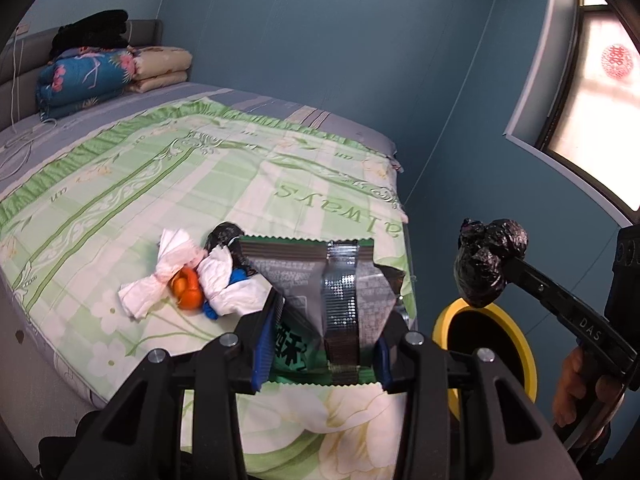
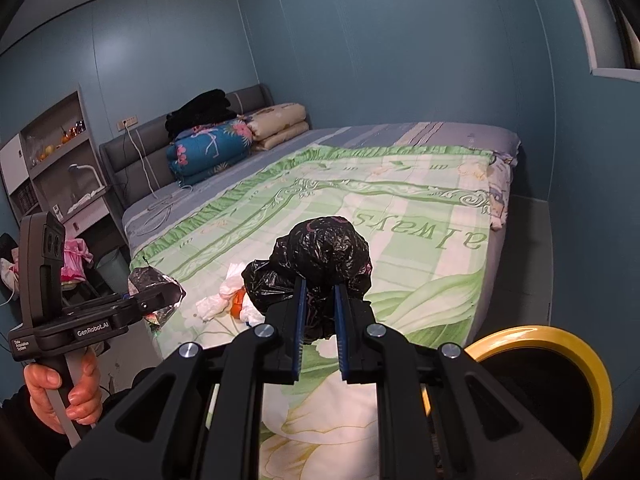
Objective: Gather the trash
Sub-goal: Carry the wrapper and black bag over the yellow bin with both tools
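left tool point(image 1: 320, 344) clamps snack wrapper point(image 1: 340, 280) | right tool point(image 2: 320, 320) clamps black bag point(image 2: 320, 256) over bin point(image 1: 516, 332)

"always" on bedsheet point(image 2: 420, 220); "GenRobot.AI" on left gripper point(image 2: 160, 300)

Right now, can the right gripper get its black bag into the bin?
Probably yes. The right gripper holds the black bag just above the yellow-rimmed bin, whose mouth looks open, with nothing between them.
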{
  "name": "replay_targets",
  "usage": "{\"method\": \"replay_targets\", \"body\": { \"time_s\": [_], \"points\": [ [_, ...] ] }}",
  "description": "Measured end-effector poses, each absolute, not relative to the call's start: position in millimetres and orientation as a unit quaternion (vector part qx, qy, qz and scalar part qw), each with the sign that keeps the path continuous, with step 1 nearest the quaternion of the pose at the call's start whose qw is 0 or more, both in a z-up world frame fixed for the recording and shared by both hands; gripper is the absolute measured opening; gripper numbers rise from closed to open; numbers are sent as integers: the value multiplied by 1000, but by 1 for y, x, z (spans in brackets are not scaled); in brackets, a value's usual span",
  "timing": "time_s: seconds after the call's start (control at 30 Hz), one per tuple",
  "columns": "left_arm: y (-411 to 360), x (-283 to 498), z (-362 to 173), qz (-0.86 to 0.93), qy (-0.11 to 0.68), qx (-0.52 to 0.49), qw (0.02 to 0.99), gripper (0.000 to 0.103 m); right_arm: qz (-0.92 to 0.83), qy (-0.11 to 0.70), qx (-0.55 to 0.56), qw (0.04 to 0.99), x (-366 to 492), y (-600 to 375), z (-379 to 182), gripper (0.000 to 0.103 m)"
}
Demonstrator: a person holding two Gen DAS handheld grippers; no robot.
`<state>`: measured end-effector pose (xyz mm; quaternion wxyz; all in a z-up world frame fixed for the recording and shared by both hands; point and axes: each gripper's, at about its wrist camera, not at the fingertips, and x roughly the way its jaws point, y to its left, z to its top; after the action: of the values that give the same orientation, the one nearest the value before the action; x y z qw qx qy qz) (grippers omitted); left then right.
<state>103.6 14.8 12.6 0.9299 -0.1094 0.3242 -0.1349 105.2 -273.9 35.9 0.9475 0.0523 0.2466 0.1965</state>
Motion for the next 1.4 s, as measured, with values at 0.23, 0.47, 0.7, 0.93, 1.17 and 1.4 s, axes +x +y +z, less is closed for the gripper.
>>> {"method": "replay_targets", "body": {
  "time_s": [0.23,0.47,0.7,0.93,1.17,1.4],
  "points": [
    [-11,99,30,-153,309,-92,934,37,175,224,64,957,91,-295,49,12],
    [-34,99,41,-172,300,-79,935,37,154,202,70,965,76,-314,59,12],
    [-60,96,49,-199,289,-71,934,37,132,186,79,971,65,-333,69,12],
    [-86,99,53,-228,287,-57,929,37,107,180,93,973,59,-351,74,12],
    [-114,106,53,-258,290,-37,921,37,76,172,104,977,50,-364,77,12],
    [-138,111,45,-279,296,-24,913,37,39,163,115,979,41,-381,81,12]
  ]
}}
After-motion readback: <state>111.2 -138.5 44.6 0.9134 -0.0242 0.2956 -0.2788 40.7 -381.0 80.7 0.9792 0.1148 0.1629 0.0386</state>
